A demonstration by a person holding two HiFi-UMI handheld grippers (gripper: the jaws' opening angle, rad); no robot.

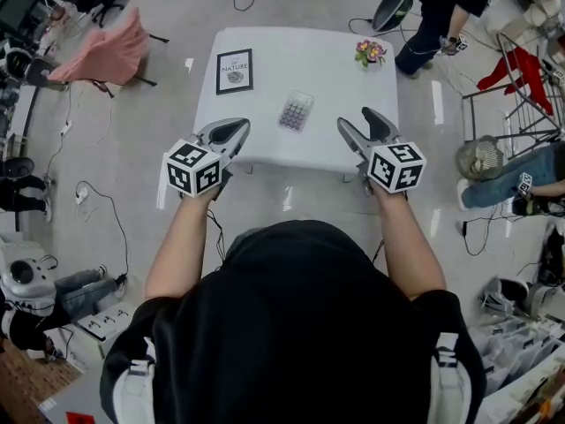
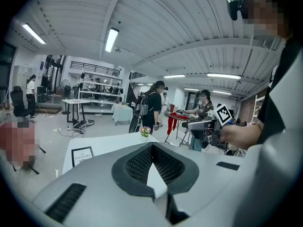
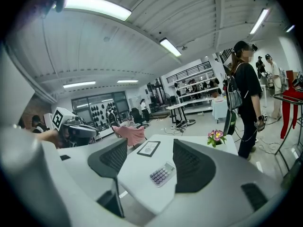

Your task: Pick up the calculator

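A small calculator [image 1: 296, 111] with purple keys lies flat on the white table [image 1: 327, 78], near its front edge. Through the right gripper view the calculator [image 3: 162, 174] shows between the jaws, some way ahead. My right gripper [image 1: 364, 124] hovers open at the table's front right, with nothing in it; its jaws [image 3: 150, 144] stand wide apart. To the front left, my left gripper [image 1: 237, 127] is shut and empty, its tips [image 2: 152, 145] meeting. Both are held short of the calculator and touch nothing.
A framed "NATURE" print [image 1: 235, 71] lies at the table's left and a small flower pot [image 1: 370, 52] at its back right corner. A person [image 1: 441, 11] stands behind the right corner. A pink-draped chair [image 1: 110, 51], floor cables and a red-hung rack [image 1: 521, 73] surround the table.
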